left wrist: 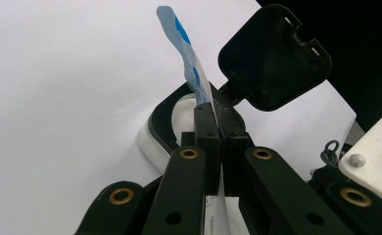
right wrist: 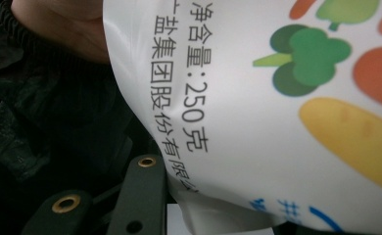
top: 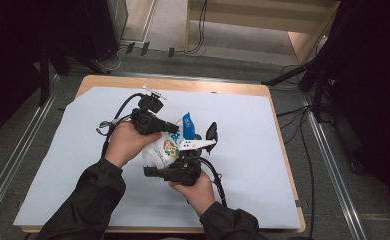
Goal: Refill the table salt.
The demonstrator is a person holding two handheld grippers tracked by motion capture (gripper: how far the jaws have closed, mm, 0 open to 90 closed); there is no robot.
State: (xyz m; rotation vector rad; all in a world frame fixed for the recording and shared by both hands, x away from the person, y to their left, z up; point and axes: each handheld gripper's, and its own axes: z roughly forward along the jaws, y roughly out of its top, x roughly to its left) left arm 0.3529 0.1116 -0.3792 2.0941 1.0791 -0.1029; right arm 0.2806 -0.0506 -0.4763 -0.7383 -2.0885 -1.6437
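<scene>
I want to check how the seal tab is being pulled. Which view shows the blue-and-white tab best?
The left gripper view: the tab rises up close from between the left gripper's shut jaws, beside the open black flip lid. The high view shows it small above the container. The right gripper view faces the container's printed side instead.

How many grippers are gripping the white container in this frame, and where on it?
2. The left gripper is shut on the blue seal tab beside the open black lid. The right gripper clamps the white container at its printed body.
</scene>
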